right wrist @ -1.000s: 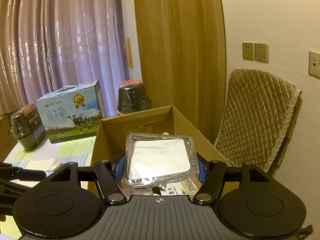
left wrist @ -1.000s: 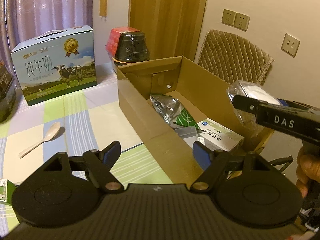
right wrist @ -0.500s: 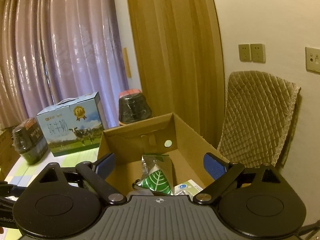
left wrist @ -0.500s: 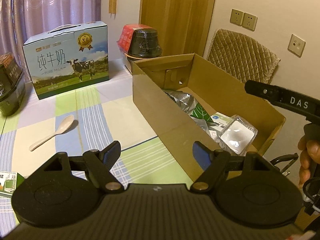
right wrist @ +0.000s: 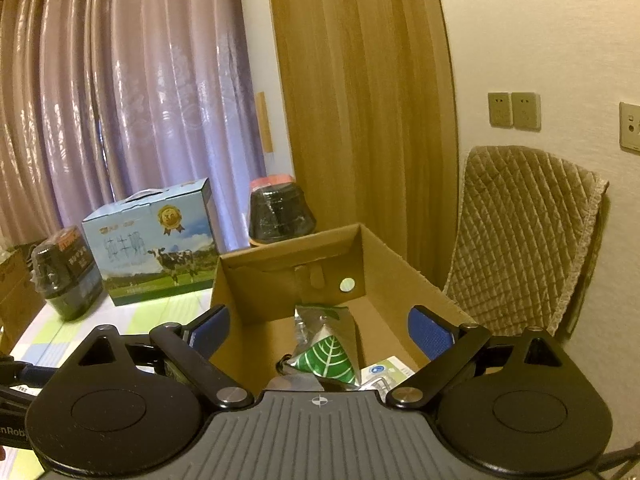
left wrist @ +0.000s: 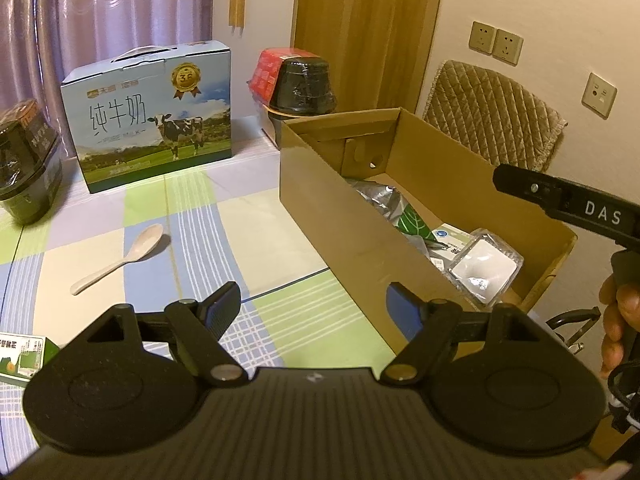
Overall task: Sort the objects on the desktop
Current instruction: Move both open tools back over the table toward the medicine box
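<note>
Spoon of pale plastic (left wrist: 120,258) is seen on the checked surface (left wrist: 256,220), far-left of the wide, empty left claw (left wrist: 316,308), bowl end pointed far-right; the right claw (right wrist: 318,330), also wide, hangs over the brown cardboard box (left wrist: 340,216).

In the left wrist view the cardboard box's (left wrist: 344,216) near wall hides the lower parts of the silver pouch (left wrist: 380,200), the white carton (left wrist: 452,236) and the clear plastic case (left wrist: 482,268) inside it. At the desk's (left wrist: 248,216) near left corner a small green-and-white box (left wrist: 20,356) is cut off by the picture's edge and partly covered by the left tongs' (left wrist: 314,306) body, its print too small to read. In the right wrist view the right tongs' (right wrist: 318,330) body covers the box's near end, and the dark jar (right wrist: 64,276) by the desk's left edge bears a label too blurred to read.
</note>
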Available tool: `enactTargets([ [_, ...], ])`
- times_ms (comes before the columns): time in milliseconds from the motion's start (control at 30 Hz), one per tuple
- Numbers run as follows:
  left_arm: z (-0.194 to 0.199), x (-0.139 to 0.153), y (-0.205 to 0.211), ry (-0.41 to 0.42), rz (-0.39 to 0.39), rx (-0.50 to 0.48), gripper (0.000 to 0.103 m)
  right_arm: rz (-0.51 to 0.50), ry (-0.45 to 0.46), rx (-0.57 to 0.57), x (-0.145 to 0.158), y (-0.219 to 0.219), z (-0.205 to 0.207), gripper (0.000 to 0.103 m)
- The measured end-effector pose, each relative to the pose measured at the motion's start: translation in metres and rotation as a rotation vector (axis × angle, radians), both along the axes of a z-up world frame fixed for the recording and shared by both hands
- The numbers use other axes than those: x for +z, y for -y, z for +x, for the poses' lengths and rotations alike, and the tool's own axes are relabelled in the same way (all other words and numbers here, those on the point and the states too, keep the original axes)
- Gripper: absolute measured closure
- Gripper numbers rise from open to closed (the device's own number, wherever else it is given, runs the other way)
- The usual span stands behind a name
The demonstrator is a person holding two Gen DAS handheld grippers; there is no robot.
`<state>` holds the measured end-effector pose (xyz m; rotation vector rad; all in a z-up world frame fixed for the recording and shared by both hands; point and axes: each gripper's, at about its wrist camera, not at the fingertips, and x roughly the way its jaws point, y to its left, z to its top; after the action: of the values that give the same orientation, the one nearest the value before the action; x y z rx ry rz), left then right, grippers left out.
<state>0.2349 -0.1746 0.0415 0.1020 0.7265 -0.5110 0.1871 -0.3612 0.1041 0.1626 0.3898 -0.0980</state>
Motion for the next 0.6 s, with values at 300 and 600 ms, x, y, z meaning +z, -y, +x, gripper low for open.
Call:
enactTargets([
  [300,-0.001,0.0,-0.011,0.003,0.001,0.015,0.014,-0.009,0.003,0.02,0.0,-0.013,0.0,0.008],
  [600,-0.002,-0.008,-0.037,-0.012,0.029,0.051,0.005,-0.023,0.021,0.079,0.002,-0.036,0.004,0.007],
])
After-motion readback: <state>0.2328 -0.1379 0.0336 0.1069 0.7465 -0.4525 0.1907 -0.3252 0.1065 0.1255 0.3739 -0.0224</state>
